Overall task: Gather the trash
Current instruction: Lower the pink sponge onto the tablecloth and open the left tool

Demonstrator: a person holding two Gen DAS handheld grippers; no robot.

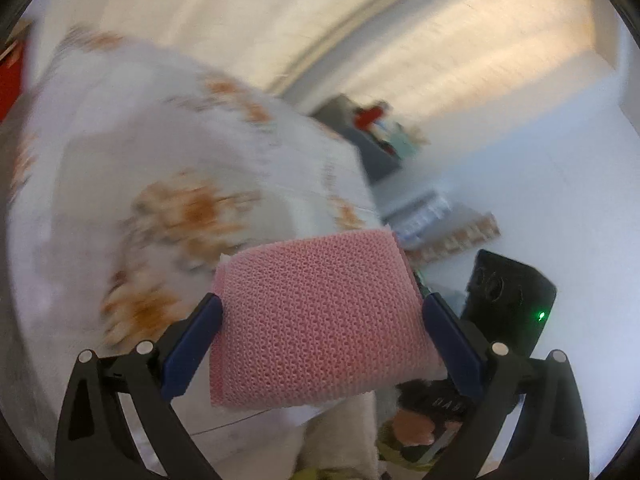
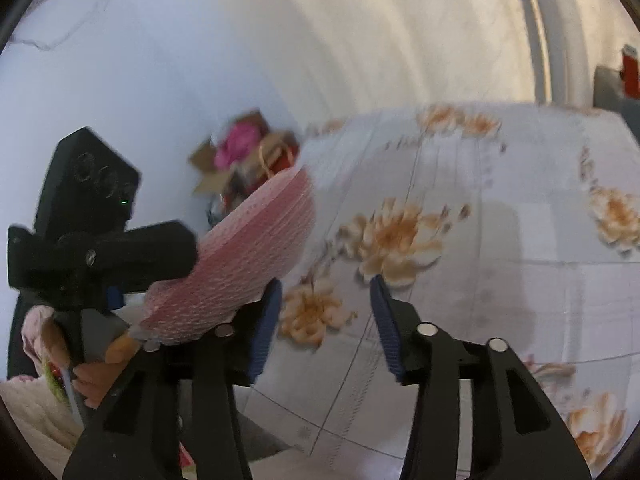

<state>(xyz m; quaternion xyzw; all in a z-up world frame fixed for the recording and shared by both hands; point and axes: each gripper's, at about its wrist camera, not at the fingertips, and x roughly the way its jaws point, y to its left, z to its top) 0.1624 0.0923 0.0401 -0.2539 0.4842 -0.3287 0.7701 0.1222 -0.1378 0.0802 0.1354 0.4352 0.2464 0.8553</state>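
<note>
Pink foam-mesh sheet (image 1: 320, 320) clamped in left gripper (image 1: 320, 344) jaws, right gripper (image 2: 326, 320) jaws half open and empty above floral bed (image 2: 500, 248); disposal still pending

Left gripper (image 1: 320, 320) clamped, blue pads (image 1: 192, 344) pressed against both sides of a pink mesh pad (image 1: 316, 316), pointing down over the floral-clothed table (image 1: 120, 140). Right gripper (image 2: 326, 320) angled down beside it, jaws apart with nothing between. Fingers of a hand (image 2: 92, 376) wrapped round the left gripper's handle.
</note>
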